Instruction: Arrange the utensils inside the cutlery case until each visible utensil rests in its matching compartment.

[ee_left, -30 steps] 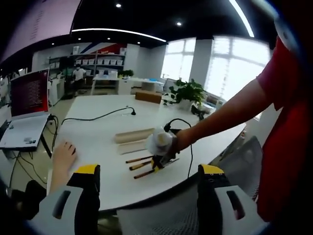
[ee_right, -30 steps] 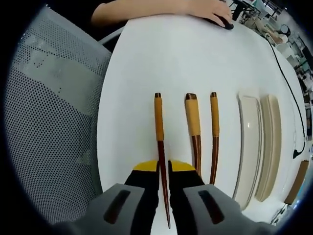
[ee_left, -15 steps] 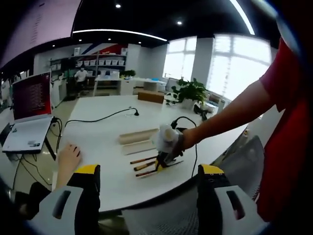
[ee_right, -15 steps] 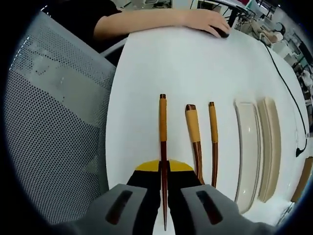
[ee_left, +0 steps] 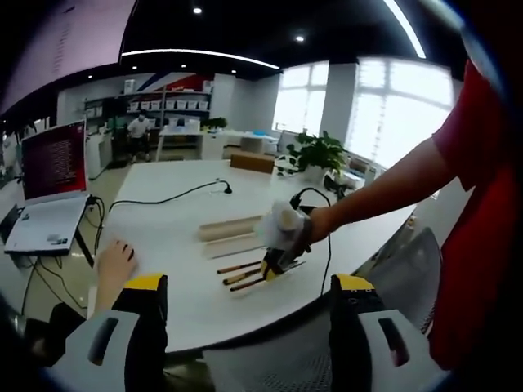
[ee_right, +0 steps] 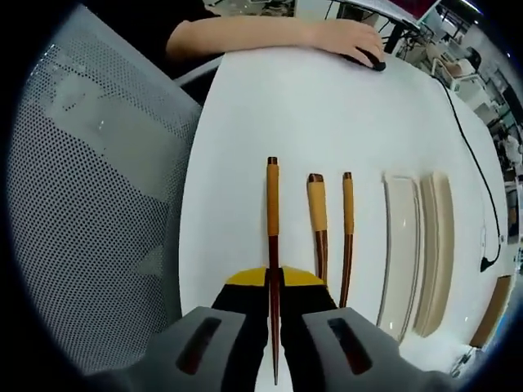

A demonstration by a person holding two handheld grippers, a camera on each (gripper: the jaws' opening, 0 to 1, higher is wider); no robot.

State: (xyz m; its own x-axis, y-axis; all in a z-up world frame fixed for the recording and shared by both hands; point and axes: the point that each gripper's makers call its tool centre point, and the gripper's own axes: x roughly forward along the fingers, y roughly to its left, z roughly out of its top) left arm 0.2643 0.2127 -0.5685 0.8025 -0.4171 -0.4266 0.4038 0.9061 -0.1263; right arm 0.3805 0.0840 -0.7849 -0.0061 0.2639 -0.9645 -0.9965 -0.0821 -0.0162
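Three dark polished wooden utensils (ee_right: 317,233) have yellow matt-wrapped handles. The cutlery case (ee_right: 417,253) looks glossy cream plastic. Smooth white table (ee_right: 327,106); perforated grey mesh chair (ee_right: 90,204) at nine o'clock.

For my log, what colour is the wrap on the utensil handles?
Yellow-orange wrap on dark brown wood, clearest on the held utensil in the right gripper view.

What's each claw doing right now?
Left claw: open, holding nothing, back from the table.
Right claw: shut on a wooden utensil with a yellow-wrapped handle.
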